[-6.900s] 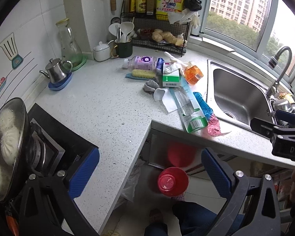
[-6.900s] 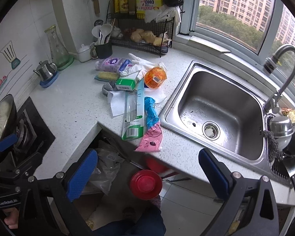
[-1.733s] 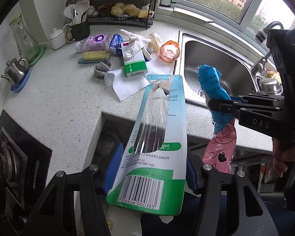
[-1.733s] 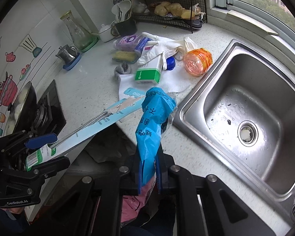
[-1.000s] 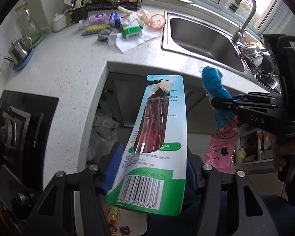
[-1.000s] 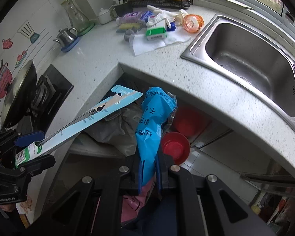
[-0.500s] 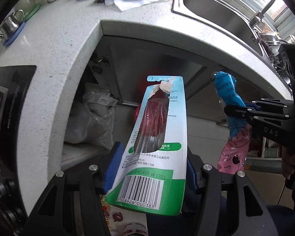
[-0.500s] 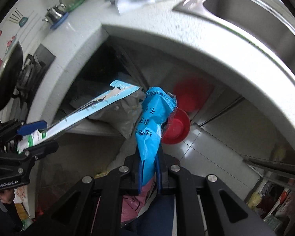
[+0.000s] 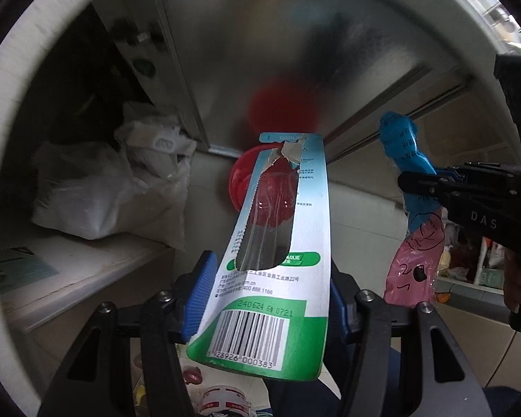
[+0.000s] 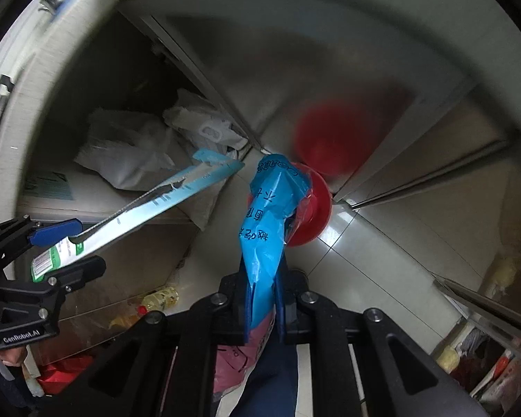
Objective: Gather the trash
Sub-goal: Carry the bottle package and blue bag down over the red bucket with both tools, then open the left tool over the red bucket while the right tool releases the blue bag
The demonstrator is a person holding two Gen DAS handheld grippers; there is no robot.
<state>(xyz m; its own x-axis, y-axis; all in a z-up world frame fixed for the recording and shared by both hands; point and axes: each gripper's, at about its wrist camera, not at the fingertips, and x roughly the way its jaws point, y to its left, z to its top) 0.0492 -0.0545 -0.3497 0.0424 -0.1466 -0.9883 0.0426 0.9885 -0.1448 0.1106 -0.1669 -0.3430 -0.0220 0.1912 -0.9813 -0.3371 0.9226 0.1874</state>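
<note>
Trash is in both grippers, below the counter and near the red bin (image 9: 257, 191) on the floor. The left gripper (image 9: 267, 299) is clamped on the card pack (image 9: 281, 253), its blue pads pressing the edges near the barcode end. The right gripper (image 10: 262, 299) is pinched tight on the blue-and-pink wrapper (image 10: 271, 208), which sticks up past its tips.

To do the drop well, each piece should come over the bin's mouth before the jaws part, one at a time. The pack is long and stiff, so its far end should be tipped downward to slide in, not bridge the rim. The wrapper is limp and may cling to a pad, so a full opening helps.

The left view shows the pack's torn window with red behind it, and the wrapper's pink tail hanging free. The right view shows the bin's rim just behind the wrapper, though it is blurred, and an oil bottle (image 10: 156, 300) on the floor.
</note>
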